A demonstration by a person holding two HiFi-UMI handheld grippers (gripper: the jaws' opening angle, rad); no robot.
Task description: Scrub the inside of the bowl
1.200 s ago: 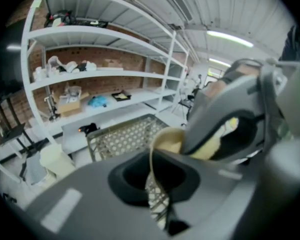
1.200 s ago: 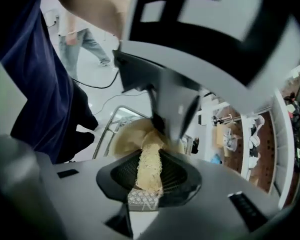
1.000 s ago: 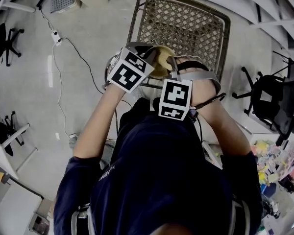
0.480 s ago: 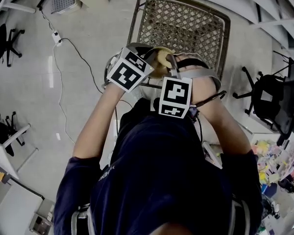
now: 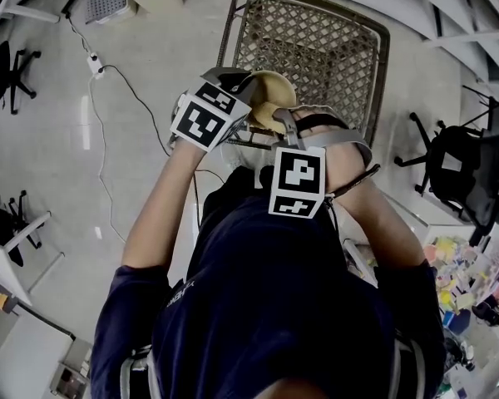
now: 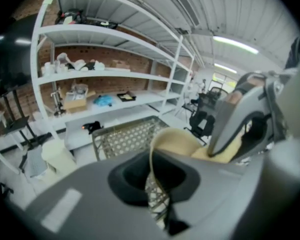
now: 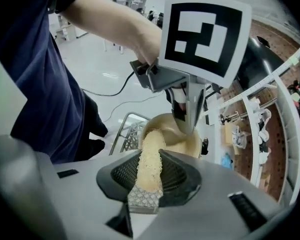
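while the left gripper [image 6: 157,199] is closed tight on the thin rim of the tan bowl [image 7: 182,143] and holds it in the air over the near edge of the metal mesh basket [image 5: 316,48], the right gripper [image 7: 146,191] is clamped on a yellow scrub pad [image 7: 150,159]. the pad's far end reaches into the bowl's opening, near the left gripper's jaws.

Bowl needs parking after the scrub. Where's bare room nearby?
Wire basket just beyond the bowl: only bare mesh shows inside. Floor left of it is open, out to the trailing cable. Crowded: black chair and coloured clutter on the right; the left claw and right claw crowd the basket's near rim.
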